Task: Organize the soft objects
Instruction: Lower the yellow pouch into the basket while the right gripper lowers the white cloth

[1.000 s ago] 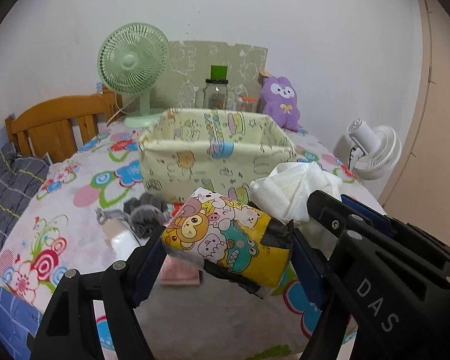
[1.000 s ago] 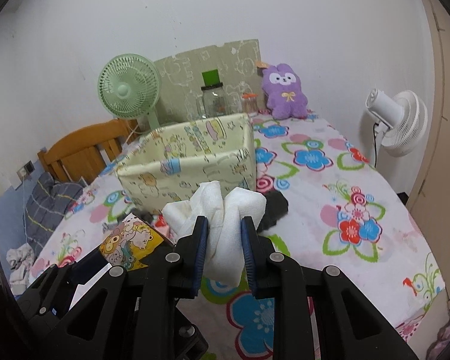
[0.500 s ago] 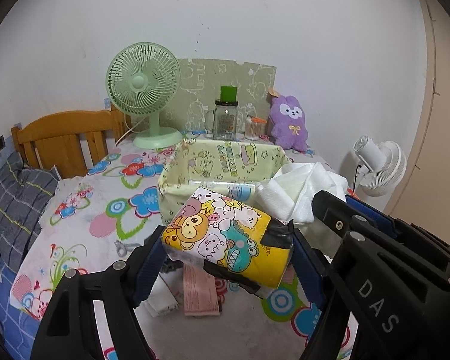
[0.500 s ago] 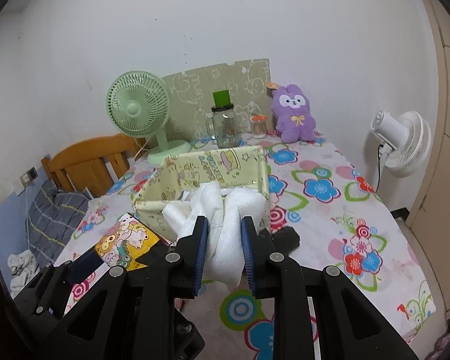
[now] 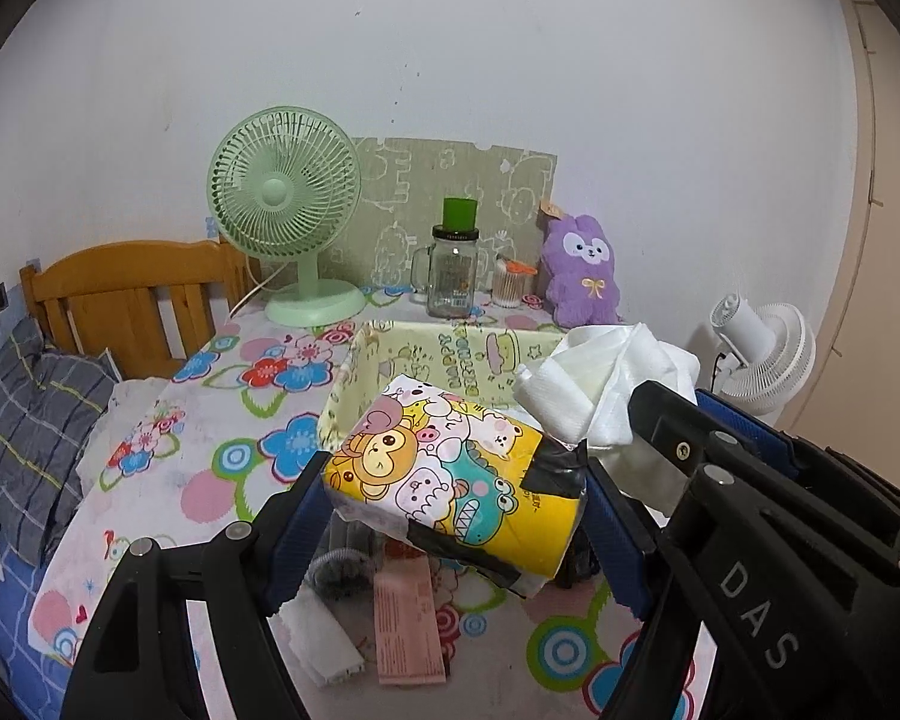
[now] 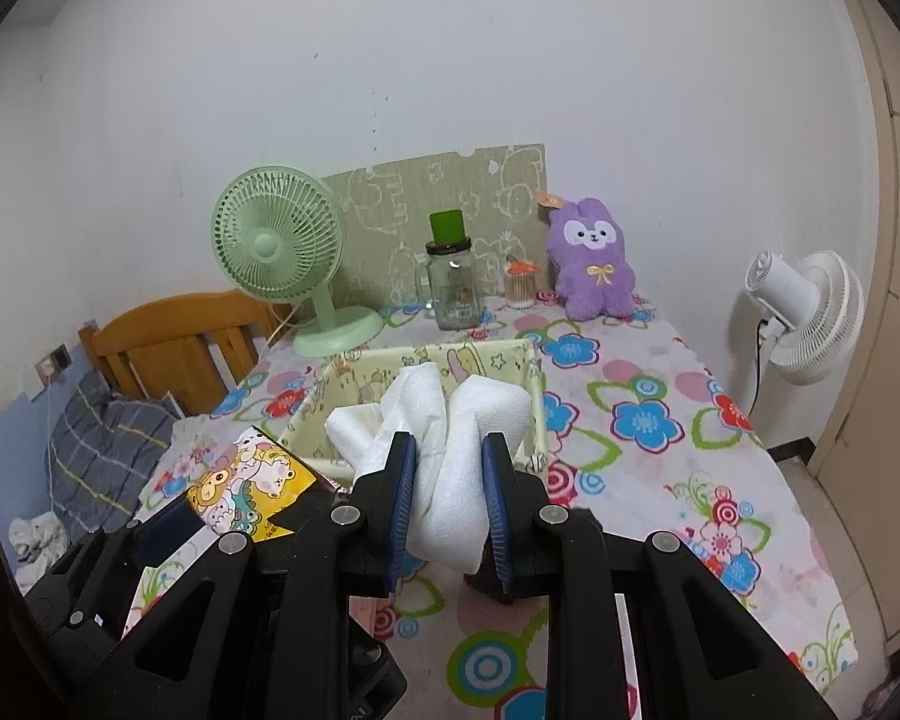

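Note:
My left gripper (image 5: 456, 504) is shut on a yellow cartoon-printed soft pack (image 5: 450, 480), held above the flowered tablecloth. Its blue pads press both ends of the pack. My right gripper (image 6: 448, 483) is shut on a crumpled white cloth (image 6: 450, 420), which bulges above the pads. The same white cloth (image 5: 606, 384) shows at the right in the left wrist view, and the yellow pack (image 6: 252, 492) at lower left in the right wrist view. Just beyond both stands a pale yellow fabric storage box (image 5: 426, 354), open at the top, also visible as the box (image 6: 354, 384).
On the table below lie a pink packet (image 5: 408, 630), a white packet (image 5: 318, 642) and a grey item (image 5: 342, 552). At the back stand a green fan (image 5: 288, 210), a glass jar (image 5: 453, 276) and a purple plush (image 5: 582, 276). A white fan (image 6: 804, 312) stands right; a wooden headboard (image 6: 174, 342) left.
Both grippers have risen with their loads, so the box's inside now shows and the table items sit lower in view. Grips are unchanged.

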`<state>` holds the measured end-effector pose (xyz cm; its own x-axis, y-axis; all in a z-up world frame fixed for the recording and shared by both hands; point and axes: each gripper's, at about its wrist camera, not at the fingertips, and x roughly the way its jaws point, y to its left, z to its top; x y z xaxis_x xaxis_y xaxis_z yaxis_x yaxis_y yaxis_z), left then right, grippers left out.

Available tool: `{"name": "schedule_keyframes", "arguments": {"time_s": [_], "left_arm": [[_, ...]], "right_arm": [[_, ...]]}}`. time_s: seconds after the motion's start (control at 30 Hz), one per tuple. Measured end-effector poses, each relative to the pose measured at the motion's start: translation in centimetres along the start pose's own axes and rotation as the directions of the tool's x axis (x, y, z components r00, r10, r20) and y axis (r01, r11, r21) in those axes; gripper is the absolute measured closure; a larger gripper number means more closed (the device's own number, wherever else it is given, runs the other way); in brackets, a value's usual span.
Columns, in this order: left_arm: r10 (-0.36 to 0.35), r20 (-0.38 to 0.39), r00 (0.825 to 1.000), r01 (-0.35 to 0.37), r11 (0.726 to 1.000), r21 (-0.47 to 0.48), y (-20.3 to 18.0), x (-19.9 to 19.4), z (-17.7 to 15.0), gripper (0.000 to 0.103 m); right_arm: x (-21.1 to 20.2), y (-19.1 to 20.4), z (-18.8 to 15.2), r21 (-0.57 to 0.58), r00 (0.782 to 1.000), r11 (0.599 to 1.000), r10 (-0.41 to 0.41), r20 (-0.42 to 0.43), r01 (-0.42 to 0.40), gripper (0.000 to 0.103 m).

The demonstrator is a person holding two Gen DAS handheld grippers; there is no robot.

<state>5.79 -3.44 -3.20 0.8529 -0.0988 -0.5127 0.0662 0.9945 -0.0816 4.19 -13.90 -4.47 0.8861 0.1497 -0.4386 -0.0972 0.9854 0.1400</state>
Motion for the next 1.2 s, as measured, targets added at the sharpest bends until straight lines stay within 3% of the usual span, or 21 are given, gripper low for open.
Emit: {"name": "schedule_keyframes", "arguments": {"time_s": [0.9, 1.2], "left_arm": [[0.035, 0.022, 0.999, -0.035, 0.999, -0.005, 0.4, 5.6, 4.7, 0.023], [0.056, -0.027, 0.998, -0.057, 0.998, -0.014, 1.0, 9.2, 5.4, 0.023]], "right_arm": [[6.3, -0.6, 4.8, 0.009, 0.999, 1.000, 0.030, 0.017, -0.030, 0.077], [10.4, -1.2, 5.5, 0.041, 0.998, 0.998, 0.049, -0.029, -0.047, 0.077]]}}
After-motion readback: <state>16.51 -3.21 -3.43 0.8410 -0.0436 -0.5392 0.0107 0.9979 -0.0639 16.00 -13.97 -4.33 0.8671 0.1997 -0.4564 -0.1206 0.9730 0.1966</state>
